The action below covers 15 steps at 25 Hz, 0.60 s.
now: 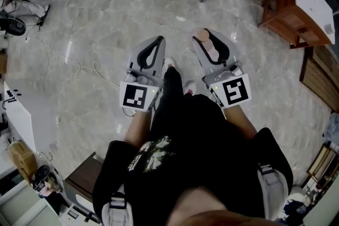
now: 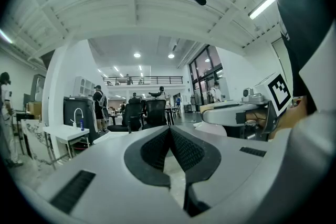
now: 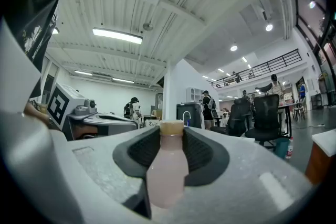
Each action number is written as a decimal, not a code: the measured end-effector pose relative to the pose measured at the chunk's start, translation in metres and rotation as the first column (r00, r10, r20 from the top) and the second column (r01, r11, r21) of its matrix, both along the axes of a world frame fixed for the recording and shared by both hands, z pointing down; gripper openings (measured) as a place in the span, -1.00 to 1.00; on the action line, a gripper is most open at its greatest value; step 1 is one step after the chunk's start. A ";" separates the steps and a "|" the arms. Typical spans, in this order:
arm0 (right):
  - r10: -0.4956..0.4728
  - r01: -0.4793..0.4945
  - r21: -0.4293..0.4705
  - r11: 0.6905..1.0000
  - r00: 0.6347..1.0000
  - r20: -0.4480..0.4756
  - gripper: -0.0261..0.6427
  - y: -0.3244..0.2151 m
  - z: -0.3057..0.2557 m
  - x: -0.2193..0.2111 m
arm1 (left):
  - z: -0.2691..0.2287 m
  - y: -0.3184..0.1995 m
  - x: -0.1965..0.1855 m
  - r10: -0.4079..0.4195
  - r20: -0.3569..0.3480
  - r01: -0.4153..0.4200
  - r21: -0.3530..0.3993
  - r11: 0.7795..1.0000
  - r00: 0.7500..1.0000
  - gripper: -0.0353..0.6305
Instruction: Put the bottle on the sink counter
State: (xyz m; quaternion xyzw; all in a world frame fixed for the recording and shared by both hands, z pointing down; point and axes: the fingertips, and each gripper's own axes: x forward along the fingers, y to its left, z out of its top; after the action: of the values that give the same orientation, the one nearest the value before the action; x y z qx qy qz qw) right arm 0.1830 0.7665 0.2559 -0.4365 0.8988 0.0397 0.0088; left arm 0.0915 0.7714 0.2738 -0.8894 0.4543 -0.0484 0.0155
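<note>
Over the marble floor point(image 1: 95, 34), head view. Count: grippers 2, bottle 1.

Left gripper point(image 1: 157, 42) sits at 11 o'clock from the torso and right gripper point(image 1: 213, 38) at 1 o'clock. They are held side by side, with both noses toward 12.

Left gripper view: pads together, nothing between them.

Right gripper view: jaws clamped on the pale pink bottle point(image 3: 167, 168), which lies along them with its tan cap at the tips.

Faucet point(image 3: 185, 114) far off near 12 o'clock, possibly the sink. Too small to confirm.
</note>
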 end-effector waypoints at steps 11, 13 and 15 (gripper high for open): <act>-0.029 0.029 0.010 1.000 1.000 0.003 -0.55 -0.064 -0.006 -0.030 | -0.008 -0.062 -0.024 -0.021 0.000 0.021 0.008 1.000 1.000 -0.85; -0.034 0.034 0.010 0.999 0.999 0.001 -0.55 -0.079 -0.007 -0.034 | -0.008 -0.077 -0.027 -0.023 -0.002 0.024 0.008 1.000 1.000 -0.85; -0.034 0.034 0.010 0.999 0.999 -0.003 -0.54 -0.094 -0.008 -0.040 | -0.008 -0.091 -0.032 -0.021 -0.005 0.021 0.007 1.000 1.000 -0.85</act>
State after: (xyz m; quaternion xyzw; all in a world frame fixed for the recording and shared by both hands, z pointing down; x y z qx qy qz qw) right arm 0.1431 0.6727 0.2483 -0.4212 0.9058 0.0446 0.0105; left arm 0.0597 0.6800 0.2661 -0.8846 0.4640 -0.0449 0.0171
